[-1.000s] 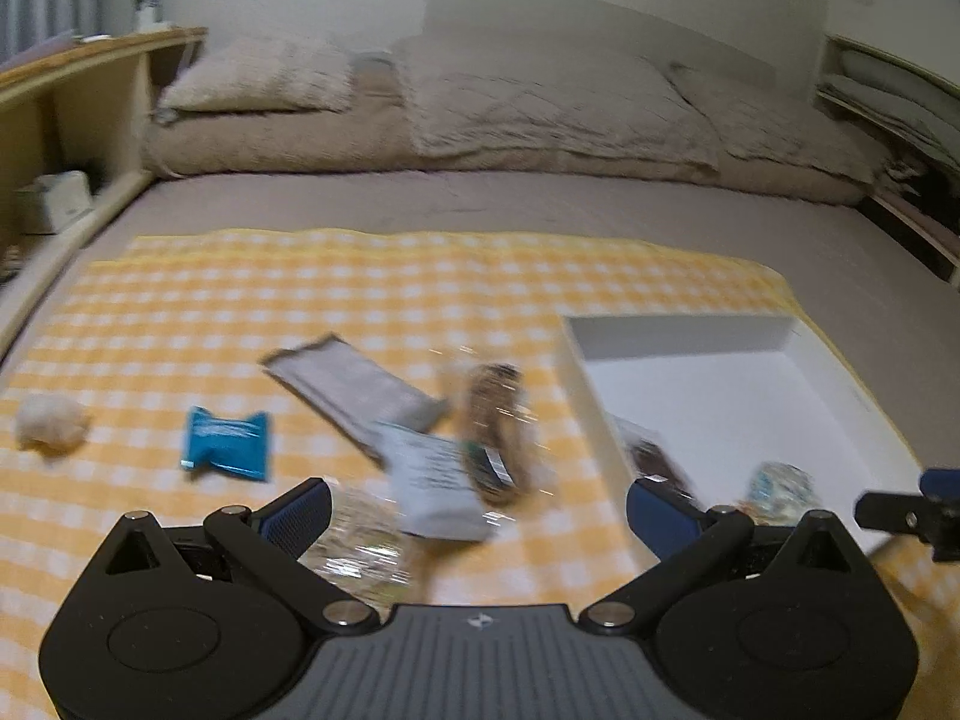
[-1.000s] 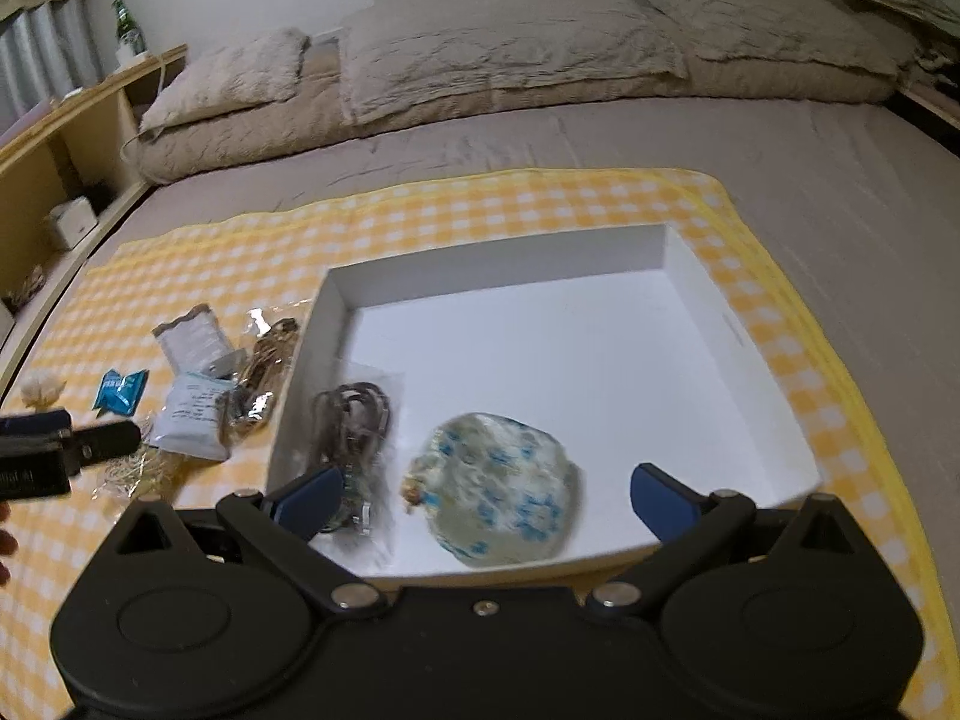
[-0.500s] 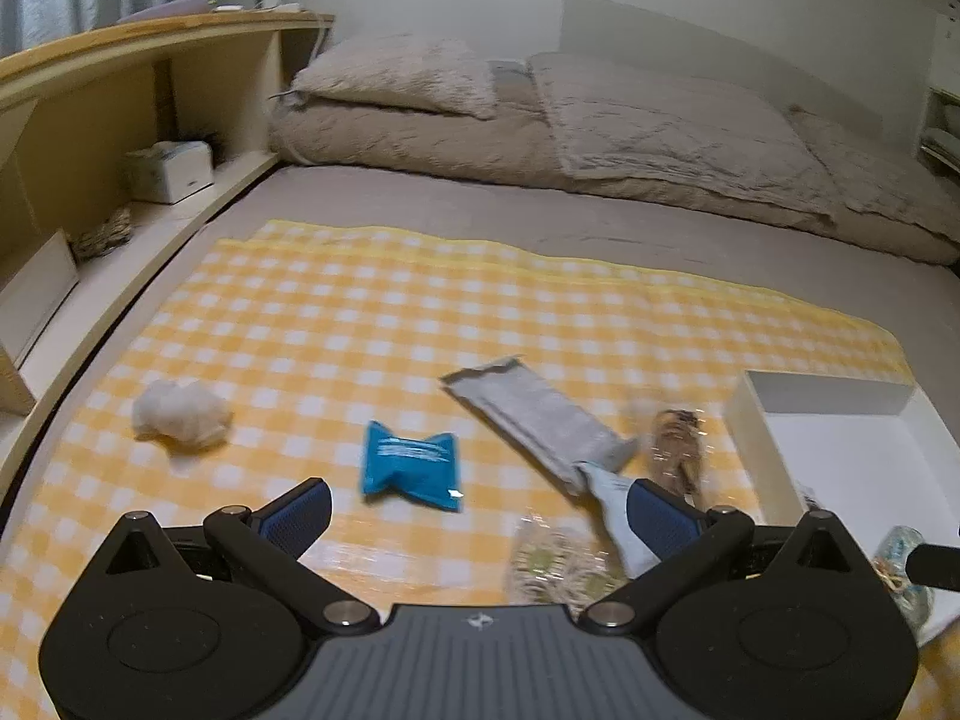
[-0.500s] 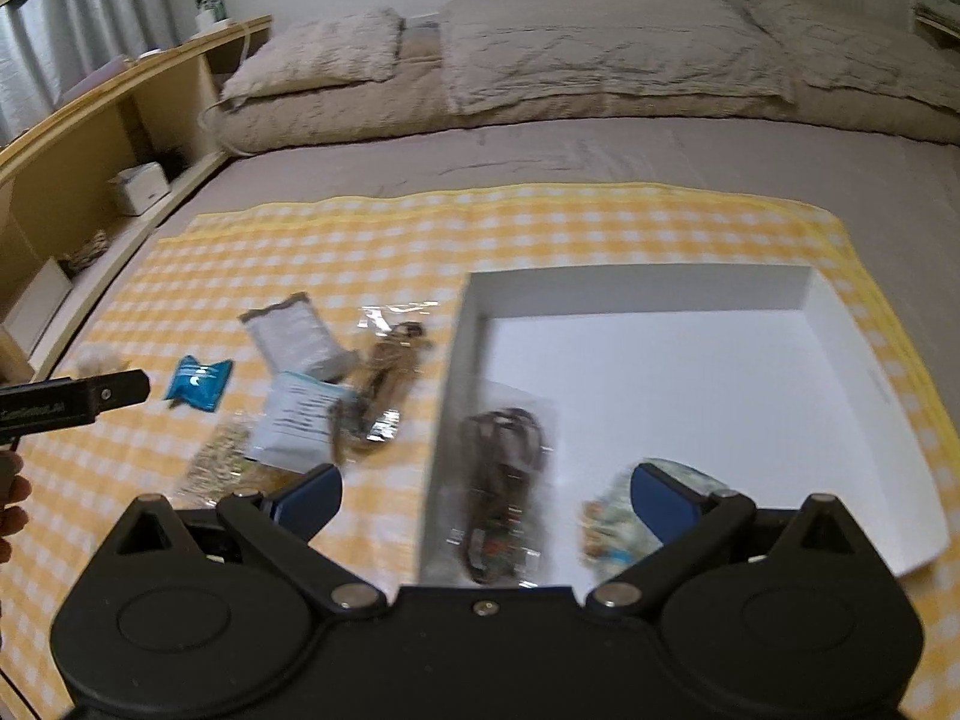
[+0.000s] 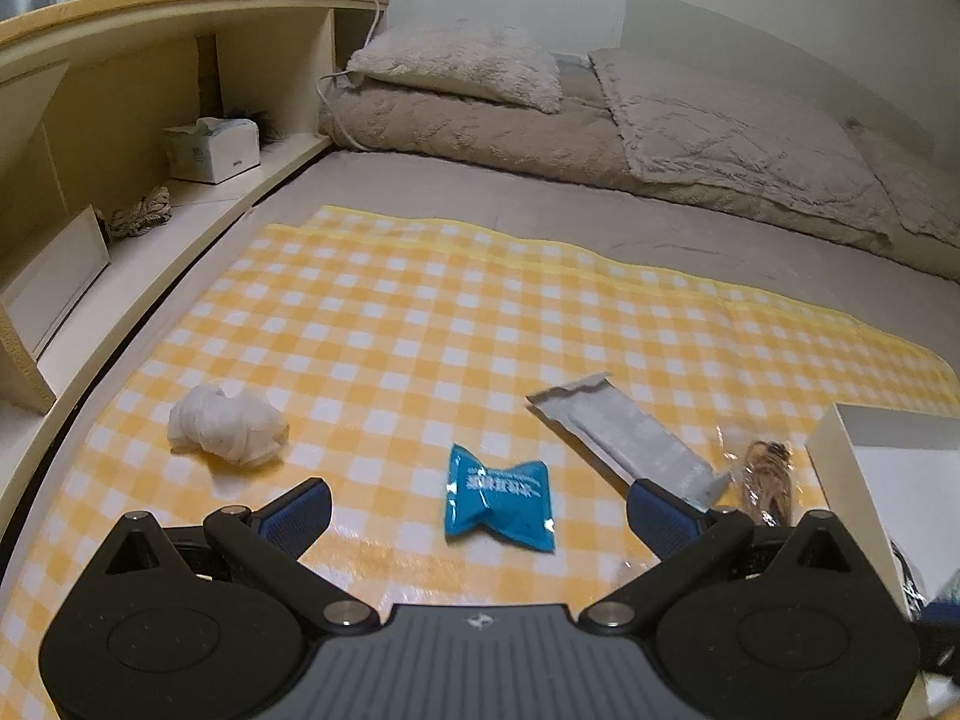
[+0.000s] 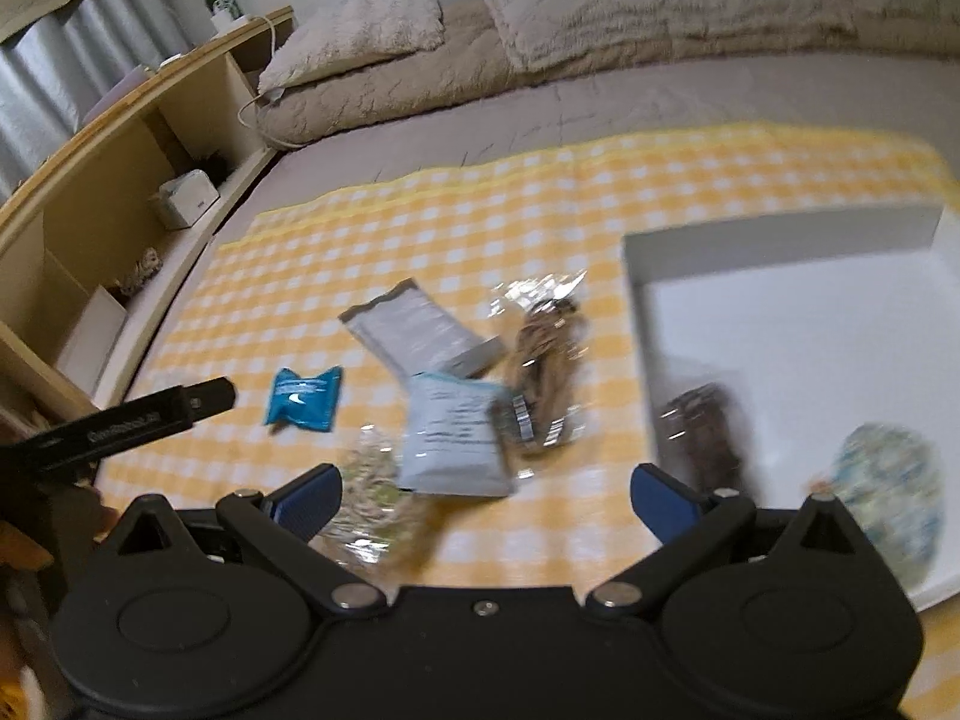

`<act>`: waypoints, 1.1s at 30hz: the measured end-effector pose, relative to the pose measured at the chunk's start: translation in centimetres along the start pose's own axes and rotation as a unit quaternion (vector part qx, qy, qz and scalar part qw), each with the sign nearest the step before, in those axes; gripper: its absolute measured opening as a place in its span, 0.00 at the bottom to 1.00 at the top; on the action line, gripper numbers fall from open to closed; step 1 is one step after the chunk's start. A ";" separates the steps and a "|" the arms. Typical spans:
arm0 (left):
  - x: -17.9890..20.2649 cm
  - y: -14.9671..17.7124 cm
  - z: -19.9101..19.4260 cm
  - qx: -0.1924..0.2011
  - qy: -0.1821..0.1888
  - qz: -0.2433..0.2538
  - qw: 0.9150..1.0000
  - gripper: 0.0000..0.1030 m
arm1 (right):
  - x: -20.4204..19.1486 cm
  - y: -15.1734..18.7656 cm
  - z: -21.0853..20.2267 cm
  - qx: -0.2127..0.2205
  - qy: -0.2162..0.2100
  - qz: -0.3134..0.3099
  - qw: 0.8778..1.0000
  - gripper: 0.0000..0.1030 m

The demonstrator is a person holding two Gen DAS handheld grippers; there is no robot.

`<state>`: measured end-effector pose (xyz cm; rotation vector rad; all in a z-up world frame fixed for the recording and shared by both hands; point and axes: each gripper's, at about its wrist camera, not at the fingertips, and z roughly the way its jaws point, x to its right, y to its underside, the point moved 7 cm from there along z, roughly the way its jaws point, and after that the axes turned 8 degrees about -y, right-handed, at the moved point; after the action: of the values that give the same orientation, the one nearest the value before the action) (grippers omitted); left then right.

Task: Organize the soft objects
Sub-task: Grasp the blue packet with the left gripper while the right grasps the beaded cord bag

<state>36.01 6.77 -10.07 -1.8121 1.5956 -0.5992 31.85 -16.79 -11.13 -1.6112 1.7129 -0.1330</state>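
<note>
My left gripper (image 5: 477, 507) is open and empty, just above a blue packet (image 5: 498, 497) on the yellow checked cloth (image 5: 420, 312). A white crumpled wad (image 5: 225, 427) lies to its left, a grey pouch (image 5: 624, 441) to its right. My right gripper (image 6: 483, 495) is open and empty over a pale printed pouch (image 6: 453, 435), a grey pouch (image 6: 420, 336) and a clear bag of brown items (image 6: 543, 372). The white box (image 6: 810, 324) at right holds a dark bagged item (image 6: 705, 426) and a floral pouch (image 6: 888, 483). The blue packet (image 6: 303, 399) lies at left.
A wooden shelf unit (image 5: 120, 138) with a tissue box (image 5: 210, 141) runs along the left. Pillows and a quilt (image 5: 600, 114) lie at the bed's far end. The left gripper's finger (image 6: 138, 420) shows at the left of the right wrist view.
Both grippers have swung left. The left one now faces the blue packet and the white wad; the right one has moved from over the box to over the pile of pouches.
</note>
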 end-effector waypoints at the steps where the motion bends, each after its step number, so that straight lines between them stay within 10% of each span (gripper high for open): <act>1: -0.1 -0.1 0.2 0.002 -0.001 0.000 1.000 1.00 | -0.3 0.2 0.7 -0.004 -0.004 0.008 1.000 1.00; 17: 0.3 0.2 6.1 -0.041 -0.006 0.010 0.999 1.00 | -2.1 2.4 10.6 -0.072 -0.028 0.109 0.991 1.00; 23: 1.6 0.8 7.9 -0.058 -0.019 0.027 0.998 1.00 | -3.0 3.3 12.5 -0.094 -0.024 0.059 0.994 0.99; 33: 2.7 2.1 10.4 -0.076 -0.034 0.053 0.995 1.00 | -3.8 3.9 11.5 -0.125 -0.035 -0.044 0.991 0.64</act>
<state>42.33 5.67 -18.98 -1.8218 1.7198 -0.3715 34.99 -7.89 -19.61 -1.8510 1.6571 0.0984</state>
